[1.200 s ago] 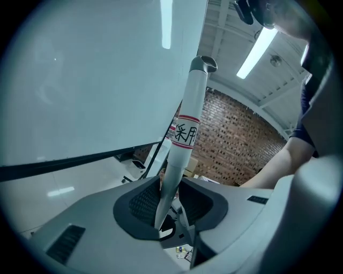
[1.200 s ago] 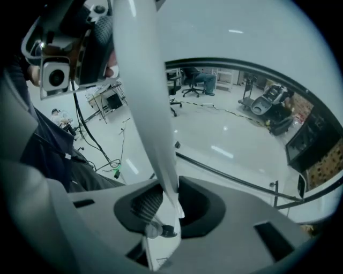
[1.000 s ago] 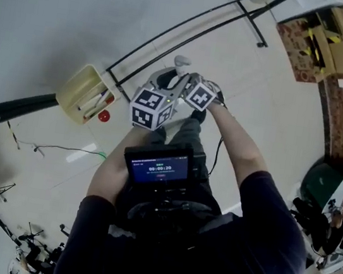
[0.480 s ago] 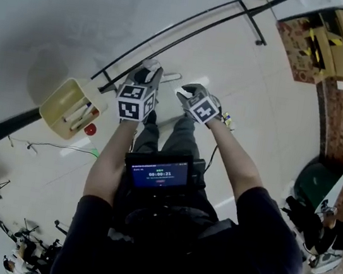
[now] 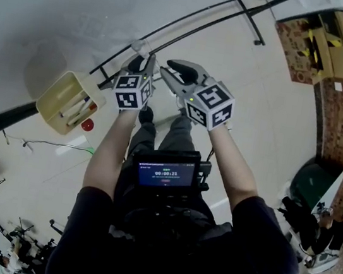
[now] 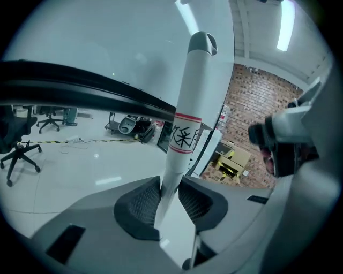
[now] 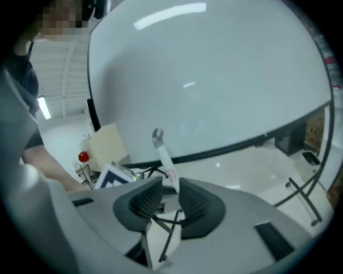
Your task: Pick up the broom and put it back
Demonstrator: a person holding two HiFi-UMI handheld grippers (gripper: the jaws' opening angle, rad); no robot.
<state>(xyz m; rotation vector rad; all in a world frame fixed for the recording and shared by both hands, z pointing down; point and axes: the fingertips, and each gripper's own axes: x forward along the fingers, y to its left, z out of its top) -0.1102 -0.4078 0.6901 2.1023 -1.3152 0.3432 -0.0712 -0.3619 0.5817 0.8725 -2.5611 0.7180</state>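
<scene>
The broom shows only as its white handle [image 6: 185, 134], with red bands, a black printed label and a grey cap on top; its head is out of sight. My left gripper [image 6: 170, 192] is shut on this handle and holds it upright, close to the white wall. From the head view the handle's tip [image 5: 138, 48] pokes up above the left gripper [image 5: 143, 64]. My right gripper [image 5: 172, 71] hangs just right of it, and its jaws have just been opening. In the right gripper view the handle [image 7: 163, 152] stands beyond the jaws [image 7: 170, 200], with nothing pressed between the pads.
A yellow bin [image 5: 60, 94] with tools and a red ball stands at the left by the wall. A black floor rail [image 5: 195, 22] runs along the wall's foot. Cardboard boxes [image 5: 330, 39] sit by the brick wall at top right. A screen unit [image 5: 166, 174] hangs on the person's chest.
Both grippers moved apart and up toward the wall. The left one carried the handle with it. The right one rose to the left one's level, just right of the handle.
</scene>
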